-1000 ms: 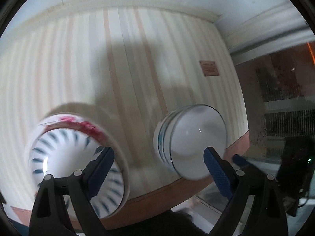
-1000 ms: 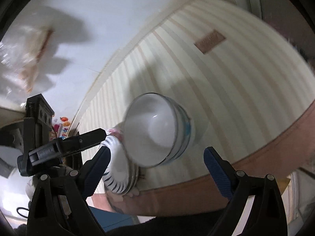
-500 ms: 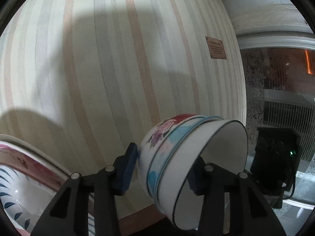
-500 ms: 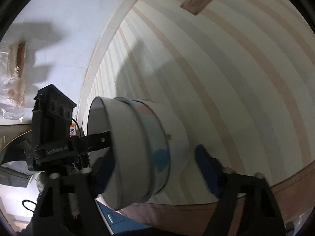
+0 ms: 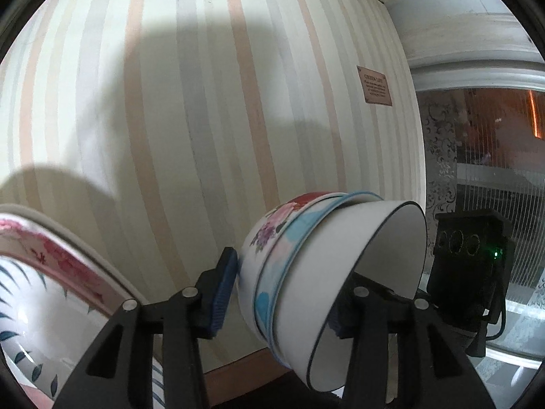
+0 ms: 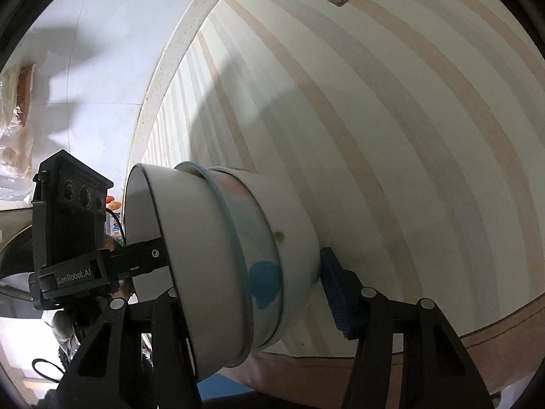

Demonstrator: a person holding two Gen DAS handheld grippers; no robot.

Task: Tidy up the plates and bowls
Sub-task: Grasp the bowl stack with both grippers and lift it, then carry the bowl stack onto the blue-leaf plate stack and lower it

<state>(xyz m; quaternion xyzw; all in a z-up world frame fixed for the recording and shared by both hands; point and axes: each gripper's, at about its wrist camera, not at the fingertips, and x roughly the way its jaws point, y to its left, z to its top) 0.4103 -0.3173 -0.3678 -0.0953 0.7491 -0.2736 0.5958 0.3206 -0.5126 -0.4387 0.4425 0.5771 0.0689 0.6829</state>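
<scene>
A stack of three nested bowls (image 5: pixel 306 272) stands on the striped tablecloth (image 5: pixel 170 119): white with a dark rim inside, then blue-rimmed, then floral outside. My left gripper (image 5: pixel 282 283) is shut on the stack's wall, one blue pad (image 5: pixel 223 286) outside on the floral bowl and the other finger inside. In the right wrist view the same bowl stack (image 6: pixel 221 255) sits between the closing jaws of my right gripper (image 6: pixel 245 283). Its blue pad (image 6: pixel 335 293) is a hair off the outer bowl. Its other finger is hidden behind the stack.
A pile of plates (image 5: pixel 41 293) with pink rim and blue leaf pattern lies close at the lower left. A small brown label (image 5: pixel 378 85) is sewn on the cloth. The table's brown-bordered edge (image 6: pixel 477 334) is near. A plastic bag (image 6: pixel 13 119) hangs by the white wall.
Both grippers have come down onto the bowl stack. The left jaws went from wide open to gripping the stack's wall. The right jaws have narrowed around the stack.
</scene>
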